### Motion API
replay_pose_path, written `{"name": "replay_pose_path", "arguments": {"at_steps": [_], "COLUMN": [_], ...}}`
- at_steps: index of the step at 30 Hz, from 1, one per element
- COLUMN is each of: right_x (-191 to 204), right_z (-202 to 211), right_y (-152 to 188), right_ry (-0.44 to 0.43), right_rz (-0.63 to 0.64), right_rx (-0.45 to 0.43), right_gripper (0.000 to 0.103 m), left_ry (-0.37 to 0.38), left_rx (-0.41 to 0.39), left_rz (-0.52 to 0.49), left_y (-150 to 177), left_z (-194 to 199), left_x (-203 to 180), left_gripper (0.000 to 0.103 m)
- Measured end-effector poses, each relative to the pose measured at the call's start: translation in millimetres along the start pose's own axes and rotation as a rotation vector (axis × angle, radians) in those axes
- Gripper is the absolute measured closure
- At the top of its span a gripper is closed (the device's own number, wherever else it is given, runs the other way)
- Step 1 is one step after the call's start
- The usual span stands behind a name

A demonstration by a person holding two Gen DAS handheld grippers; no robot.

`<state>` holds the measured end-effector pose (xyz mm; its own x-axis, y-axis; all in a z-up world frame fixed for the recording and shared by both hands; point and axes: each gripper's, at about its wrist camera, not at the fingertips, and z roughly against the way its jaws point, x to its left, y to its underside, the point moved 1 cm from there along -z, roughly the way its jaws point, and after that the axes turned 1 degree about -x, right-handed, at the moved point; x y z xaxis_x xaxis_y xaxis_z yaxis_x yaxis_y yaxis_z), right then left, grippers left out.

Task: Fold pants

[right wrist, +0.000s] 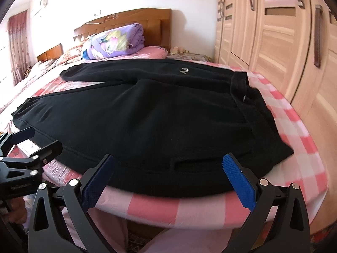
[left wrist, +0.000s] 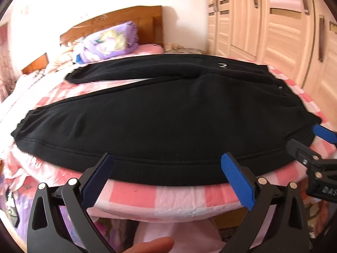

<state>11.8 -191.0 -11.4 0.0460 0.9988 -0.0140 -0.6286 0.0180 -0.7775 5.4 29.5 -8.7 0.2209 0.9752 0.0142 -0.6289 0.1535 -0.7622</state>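
Observation:
Black pants [left wrist: 160,118] lie spread flat across the pink-checked bed [left wrist: 168,198], legs to the left, waistband to the right, with a gap between the two legs. They also show in the right wrist view [right wrist: 147,113]. My left gripper [left wrist: 167,160] is open and empty at the near edge of the near leg. My right gripper [right wrist: 168,162] is open and empty at the near edge close to the waistband [right wrist: 240,84]. Each gripper also shows in the other's view: the right one [left wrist: 316,145], the left one [right wrist: 33,139].
A folded purple quilt [right wrist: 114,42] lies on a pink pillow by the wooden headboard [right wrist: 126,19]. A light wooden wardrobe [right wrist: 273,31] stands along the bed's right side. The bed's near edge [right wrist: 189,210] runs just under my grippers.

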Motion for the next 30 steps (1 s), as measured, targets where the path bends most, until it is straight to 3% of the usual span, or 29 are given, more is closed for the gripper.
{"name": "replay_pose_path", "arguments": {"at_steps": [3, 5, 8, 10, 12, 14, 16, 19, 20, 21, 24, 26, 28, 30], "right_x": [-13.0, -23.2, -42.0, -56.7, -68.7, -75.6, -79.5, -79.8, -81.7, -84.0, -82.2, -80.6, -76.2, -70.9], "right_z": [-8.5, -13.7, -28.4, -55.8, -92.2, -146.1, -196.4, -268.8, -288.7, -306.2, -350.6, -371.4, -383.2, -382.8], "right_y": [-31.8, -57.0, -109.5, -147.5, -177.3, -213.6, -241.3, -265.0, -271.6, -273.0, -276.4, -274.3, -273.8, -268.3], "right_ry": [-0.047, -0.026, -0.02, -0.056, -0.115, -0.199, -0.239, -0.204, -0.199, -0.216, -0.279, -0.31, -0.339, -0.352], "right_rz": [0.054, 0.109, 0.161, 0.178, 0.172, 0.18, 0.172, 0.217, 0.226, 0.223, 0.232, 0.247, 0.263, 0.294], "right_rx": [-0.016, -0.035, -0.13, -0.145, -0.098, -0.002, 0.066, 0.181, 0.211, 0.236, 0.32, 0.372, 0.403, 0.397], "right_gripper": [0.004, 0.004, 0.004, 0.004, 0.004, 0.004, 0.004, 0.004, 0.004, 0.004, 0.004, 0.004, 0.014, 0.028], "left_ry": [0.031, -0.036, -0.163, -0.143, -0.053, 0.025, 0.041, 0.081, 0.076, 0.075, 0.282, 0.365, 0.417, 0.446], "left_rx": [0.025, -0.013, -0.115, -0.065, 0.012, 0.058, 0.068, -0.014, 0.001, 0.044, 0.196, 0.309, 0.431, 0.46], "left_rz": [-0.025, -0.119, -0.267, -0.275, -0.252, -0.198, -0.136, -0.02, 0.014, 0.046, 0.144, 0.277, 0.365, 0.421], "left_y": [-12.9, -32.2, -72.4, -102.0, -126.3, -155.1, -179.0, -210.6, -218.5, -227.7, -253.9, -269.0, -276.4, -282.4], "left_z": [-3.1, -3.3, -5.7, -20.9, -41.3, -70.6, -101.0, -138.6, -151.4, -167.5, -221.0, -260.9, -293.7, -313.2], "left_x": [1.4, 0.2, 5.9, 18.0, 31.4, 48.5, 61.7, 84.4, 87.2, 90.8, 101.8, 110.2, 109.3, 105.7], "left_gripper": [0.001, 0.001, 0.001, 0.001, 0.001, 0.001, 0.001, 0.001, 0.001, 0.001, 0.002, 0.002, 0.002, 0.002]}}
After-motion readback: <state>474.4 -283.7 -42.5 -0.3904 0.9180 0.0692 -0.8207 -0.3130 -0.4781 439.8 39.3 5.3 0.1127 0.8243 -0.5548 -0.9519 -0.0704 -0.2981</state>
